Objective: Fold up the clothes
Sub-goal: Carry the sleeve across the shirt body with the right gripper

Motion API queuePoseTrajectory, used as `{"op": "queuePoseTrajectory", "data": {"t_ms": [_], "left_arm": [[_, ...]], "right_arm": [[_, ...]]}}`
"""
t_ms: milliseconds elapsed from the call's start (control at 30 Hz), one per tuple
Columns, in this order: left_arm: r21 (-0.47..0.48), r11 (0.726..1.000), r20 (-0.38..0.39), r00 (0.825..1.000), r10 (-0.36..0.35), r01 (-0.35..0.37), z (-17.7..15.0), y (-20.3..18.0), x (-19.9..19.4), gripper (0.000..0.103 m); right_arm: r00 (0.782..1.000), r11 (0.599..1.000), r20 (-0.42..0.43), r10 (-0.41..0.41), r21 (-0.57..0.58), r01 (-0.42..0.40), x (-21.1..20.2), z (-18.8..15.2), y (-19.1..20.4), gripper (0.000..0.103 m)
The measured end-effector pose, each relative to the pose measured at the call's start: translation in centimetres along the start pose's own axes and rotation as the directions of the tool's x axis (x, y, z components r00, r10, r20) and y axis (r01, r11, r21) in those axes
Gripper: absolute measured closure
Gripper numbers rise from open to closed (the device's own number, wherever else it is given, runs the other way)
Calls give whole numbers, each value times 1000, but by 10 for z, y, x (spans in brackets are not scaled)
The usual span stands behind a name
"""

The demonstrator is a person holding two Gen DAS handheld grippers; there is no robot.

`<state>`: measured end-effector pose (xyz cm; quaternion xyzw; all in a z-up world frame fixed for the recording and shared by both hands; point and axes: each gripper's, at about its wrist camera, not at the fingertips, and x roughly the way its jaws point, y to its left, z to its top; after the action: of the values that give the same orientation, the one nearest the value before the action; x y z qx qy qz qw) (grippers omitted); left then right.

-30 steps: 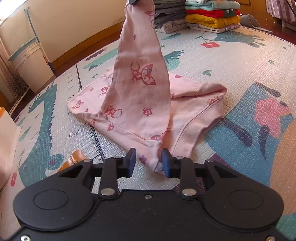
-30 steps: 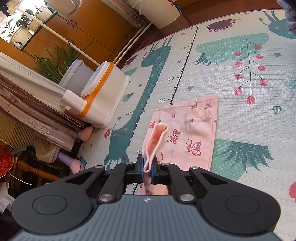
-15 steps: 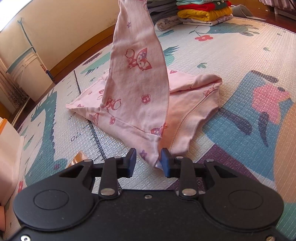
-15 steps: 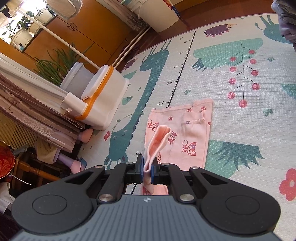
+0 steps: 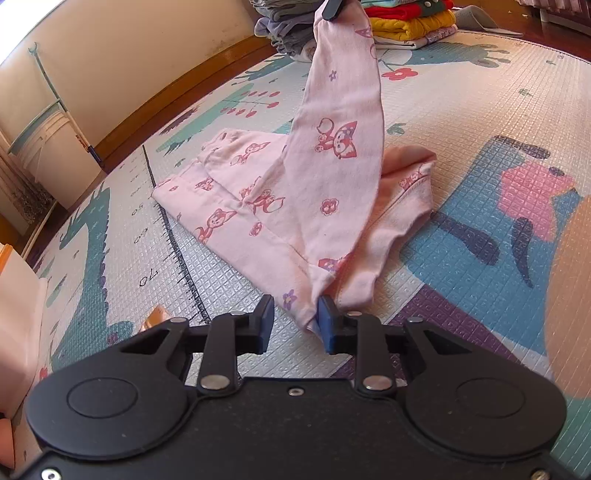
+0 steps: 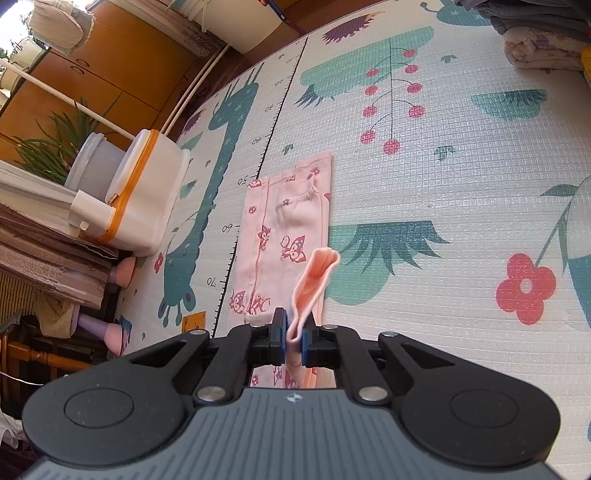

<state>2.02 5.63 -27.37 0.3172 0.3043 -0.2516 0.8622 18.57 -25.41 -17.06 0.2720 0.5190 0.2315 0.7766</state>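
From the left wrist, the left gripper (image 5: 295, 319) stands with its jaws apart low over the play mat (image 5: 461, 122). A corner of the pink printed garment (image 5: 332, 192) lies against the inner face of its right-hand finger, nothing pinched. Ahead of the fingers the garment spreads partly on the mat and partly rises in a taut strip toward the upper middle, where a dark fingertip of the right gripper (image 5: 331, 8) holds its top. Beyond that, far ahead, sits a stack of folded clothes (image 5: 406, 22) in yellow, red and grey. To the far left, a white tub (image 5: 40, 147) stands by the wall.

From the right wrist, the right gripper (image 6: 293, 338) is closed on a folded edge of the garment (image 6: 284, 229), which sticks up between the blue pads; the rest lies flat on the mat (image 6: 443, 166) just ahead and below. Only this view shows a white box with an orange band (image 6: 144, 192) to the left, a green plant (image 6: 55, 147) behind it, and a grey bundle of cloth (image 6: 543, 40) at far upper right. The left gripper is hidden here.
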Motion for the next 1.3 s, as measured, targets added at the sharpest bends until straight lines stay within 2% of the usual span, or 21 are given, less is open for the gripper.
{"op": "queuePoseTrajectory", "data": {"t_ms": [100, 300, 600, 700, 767, 833, 1100, 1300], "left_arm": [[-15, 999, 0, 1000, -29, 29, 1, 4, -2, 80], [-121, 972, 32, 979, -200, 202, 10, 26, -14, 80], [-297, 913, -12, 955, -296, 279, 6, 39, 10, 79], [-326, 902, 5, 955, -298, 283, 8, 43, 9, 79], [-328, 900, 8, 953, -302, 287, 8, 42, 9, 75], [-329, 898, 11, 952, -306, 292, 8, 41, 10, 56], [-335, 890, 22, 947, -321, 309, 7, 37, 13, 52], [-356, 878, 30, 943, -332, 320, 6, 37, 14, 50]], "right_arm": [[1000, 1000, -8, -13, 2, 13, 1, -1, 0, 93], [998, 998, -6, -62, 10, 62, 3, 2, -4, 93], [995, 995, 2, -95, -3, 95, 9, 10, 0, 93], [994, 994, 5, -105, 1, 105, 8, 12, 1, 93], [994, 994, 1, -112, 0, 112, 9, 13, 3, 93], [992, 992, -2, -126, 7, 126, 9, 15, 6, 93], [990, 989, 11, -139, 48, 139, 14, 30, 20, 93], [988, 988, -8, -152, 10, 152, 36, 45, 46, 93]]}}
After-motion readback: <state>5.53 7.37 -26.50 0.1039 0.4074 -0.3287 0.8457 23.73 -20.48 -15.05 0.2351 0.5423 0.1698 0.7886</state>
